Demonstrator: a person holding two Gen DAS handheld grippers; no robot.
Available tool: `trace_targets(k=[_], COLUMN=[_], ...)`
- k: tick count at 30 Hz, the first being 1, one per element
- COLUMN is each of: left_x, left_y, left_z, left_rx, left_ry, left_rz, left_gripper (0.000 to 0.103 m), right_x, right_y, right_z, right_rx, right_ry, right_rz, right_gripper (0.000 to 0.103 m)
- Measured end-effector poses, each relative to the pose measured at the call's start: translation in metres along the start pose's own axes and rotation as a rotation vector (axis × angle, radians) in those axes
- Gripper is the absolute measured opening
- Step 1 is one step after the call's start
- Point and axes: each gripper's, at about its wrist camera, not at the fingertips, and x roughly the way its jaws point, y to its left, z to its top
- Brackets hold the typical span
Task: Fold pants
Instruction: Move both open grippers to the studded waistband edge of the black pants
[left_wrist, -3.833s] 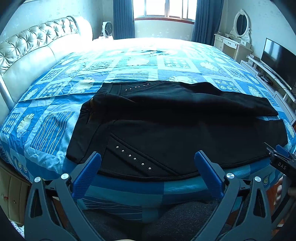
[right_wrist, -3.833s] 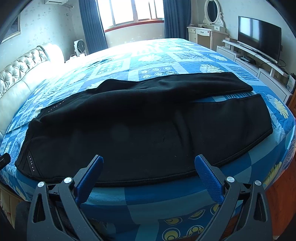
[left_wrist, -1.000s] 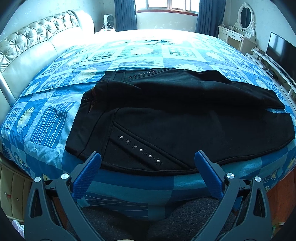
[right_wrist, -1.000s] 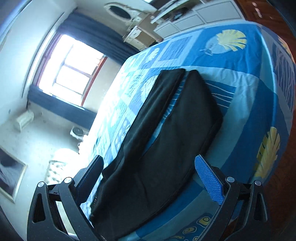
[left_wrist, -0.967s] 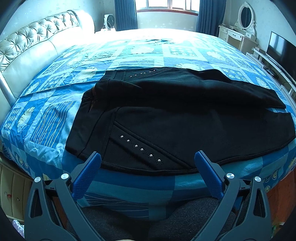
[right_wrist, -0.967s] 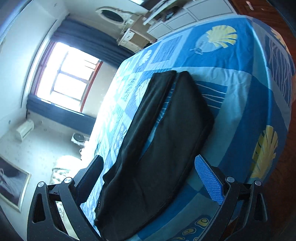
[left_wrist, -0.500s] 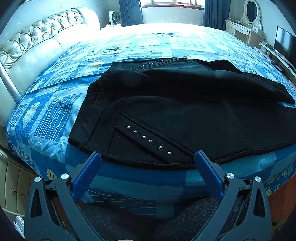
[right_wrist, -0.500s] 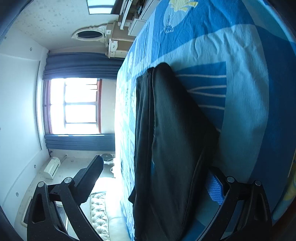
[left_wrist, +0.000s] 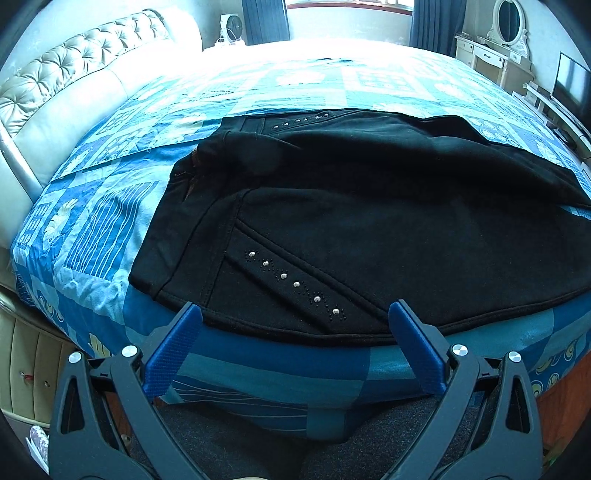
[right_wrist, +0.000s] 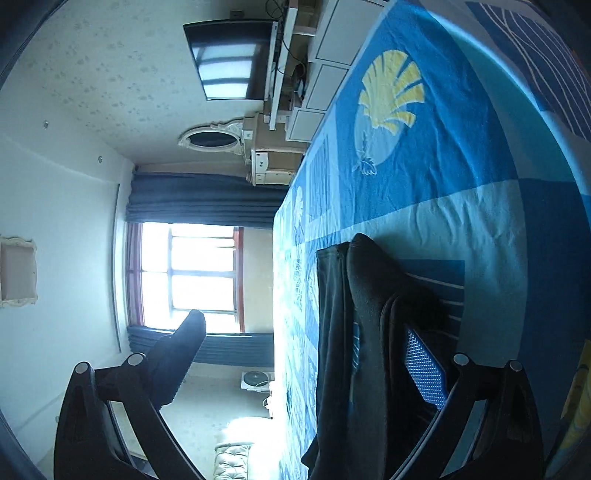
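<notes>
Black pants (left_wrist: 369, 221) lie across a blue patterned bed (left_wrist: 92, 236), waist to the left, one leg overlapping the other. A row of studs (left_wrist: 295, 284) marks the near pocket. My left gripper (left_wrist: 294, 308) is open at the near edge of the waist, with nothing between its fingers. In the right wrist view the camera is rolled on its side. My right gripper (right_wrist: 295, 317) is open around the leg ends of the pants (right_wrist: 362, 332). Its blue-padded finger (right_wrist: 424, 365) rests at the bed surface against the cuff, and the other finger (right_wrist: 184, 339) is raised above the cloth.
A tufted headboard (left_wrist: 74, 92) runs along the bed's left side. A dresser with an oval mirror (left_wrist: 509, 37) and a TV (right_wrist: 229, 59) stand beyond the right side. The person's dark-clothed legs (left_wrist: 295, 443) are against the near edge of the bed. A drawer unit (left_wrist: 22, 369) sits low left.
My left gripper has come lower and closer to the waist edge. My right gripper has rolled sideways and moved in onto the leg ends, which now lie between its open fingers.
</notes>
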Motion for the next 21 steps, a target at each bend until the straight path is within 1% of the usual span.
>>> trace_targets(k=[1,2,3,4,5,6,7,9,10,11,13,14,16,17,18,20,21], left_x=[-0.001,-0.001,-0.001,-0.001,0.0,0.001,0.003,0.007,0.008,0.009,0.009,0.009,0.01,0.011,0.014,0.022,0.026], left_y=[-0.001,-0.002,-0.003,-0.004,-0.004,-0.005,-0.006,-0.007,-0.008,-0.008,-0.008,-0.008,-0.004,0.0,0.004,0.014,0.02], left_z=[0.0,0.001,0.001,0.002,0.002,0.002,0.003,0.004,0.004,0.004,0.005,0.006,0.01,0.013,0.017,0.027,0.032], left_rx=[0.004,0.009,0.013,0.014,0.015,0.015,0.016,0.013,0.009,0.006,0.013,0.02,0.022,0.017,0.013,0.019,0.018], left_ry=[-0.002,-0.005,-0.006,-0.007,-0.006,-0.004,-0.001,0.005,0.008,0.009,0.001,-0.004,-0.014,-0.015,-0.011,0.031,0.054], left_rz=[0.0,0.001,0.003,0.003,0.002,0.002,0.003,0.002,0.0,-0.004,-0.006,-0.005,0.005,0.001,-0.024,-0.084,-0.101], left_gripper=[0.101,0.101,0.101,0.101,0.101,0.101,0.101,0.101,0.101,0.101,0.101,0.101,0.101,0.101,0.101,0.101,0.101], right_x=[-0.005,-0.016,-0.022,-0.027,-0.023,-0.016,-0.013,-0.01,-0.012,-0.014,-0.02,-0.022,-0.019,-0.014,-0.007,0.013,0.025], right_y=[0.011,0.029,0.044,0.056,0.062,0.061,0.056,0.041,0.031,0.024,0.01,0.012,0.02,0.03,0.041,0.068,0.079], right_z=[0.002,0.002,0.003,0.006,0.011,0.016,0.021,0.03,0.033,0.037,0.03,0.027,0.008,-0.004,-0.017,-0.054,-0.075], right_rx=[-0.064,-0.159,-0.256,-0.33,-0.379,-0.398,-0.388,-0.362,-0.352,-0.336,-0.331,-0.354,-0.445,-0.505,-0.575,-0.736,-0.816], right_ry=[-0.033,-0.107,-0.151,-0.163,-0.139,-0.097,-0.072,-0.055,-0.053,-0.054,-0.056,-0.066,-0.041,-0.009,0.033,0.131,0.19], right_rz=[-0.007,-0.024,-0.033,-0.07,-0.132,-0.187,-0.248,-0.4,-0.445,-0.457,-0.457,-0.454,-0.444,-0.429,-0.408,-0.369,-0.35], right_gripper=[0.099,0.099,0.099,0.099,0.099,0.099,0.099,0.099,0.099,0.099,0.099,0.099,0.099,0.099,0.099,0.099,0.099])
